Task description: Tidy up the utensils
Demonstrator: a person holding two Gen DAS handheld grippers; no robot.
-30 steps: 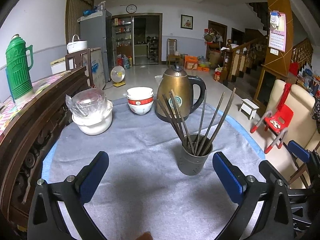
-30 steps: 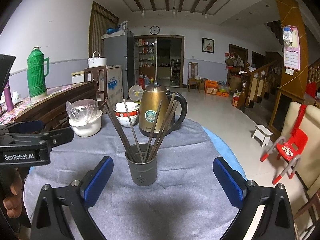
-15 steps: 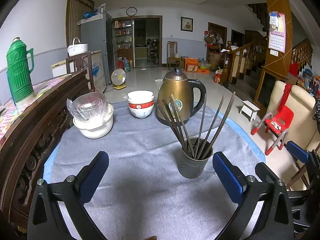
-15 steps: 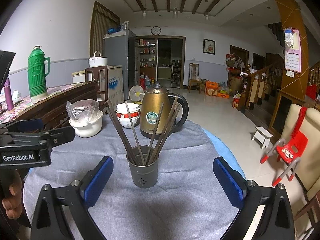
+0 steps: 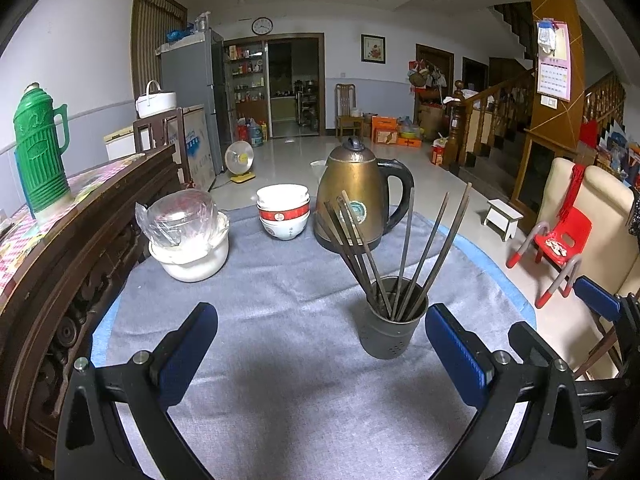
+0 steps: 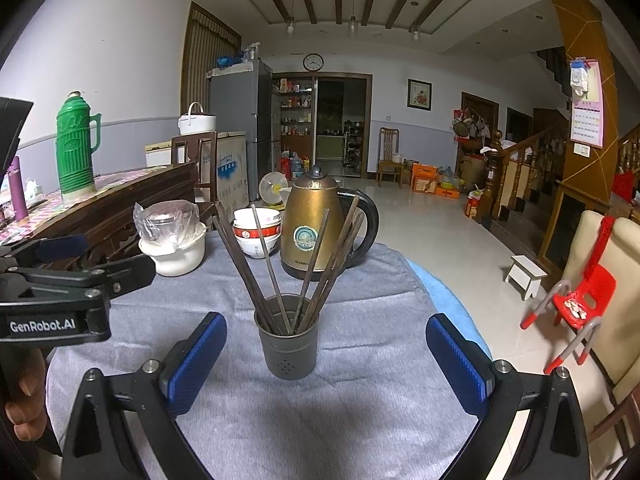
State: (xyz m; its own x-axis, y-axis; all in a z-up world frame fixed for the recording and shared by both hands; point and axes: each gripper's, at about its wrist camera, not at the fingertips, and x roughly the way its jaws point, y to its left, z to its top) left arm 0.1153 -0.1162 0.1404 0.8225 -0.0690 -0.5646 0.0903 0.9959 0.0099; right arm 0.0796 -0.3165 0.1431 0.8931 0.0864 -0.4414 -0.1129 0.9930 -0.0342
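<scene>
Dark chopsticks (image 6: 280, 276) stood fanned out in grey perforated holder (image 6: 287, 338), upright on grey cloth (image 6: 360, 420) over round tabletop (image 6: 448, 288). In right wrist view, sat centred ahead of right gripper (image 6: 326, 364), between the spread jaws, touching neither. In left wrist view, holder (image 5: 390, 330) sat right of centre, ahead of left gripper (image 5: 320, 356), close by the right blue pad (image 5: 456, 360), apart from it. Both sets of jaws wide apart, gripping nothing. Behind holder: brass kettle (image 5: 356, 196), stacked bowls (image 5: 283, 212), white pot with plastic-wrapped top (image 5: 188, 236). Green thermos (image 5: 40, 160) on dark wooden sideboard (image 5: 80, 240) at left. Beyond: tiled floor, fridge, wall clock (image 5: 262, 25), staircase, red child chair (image 5: 560, 236).
</scene>
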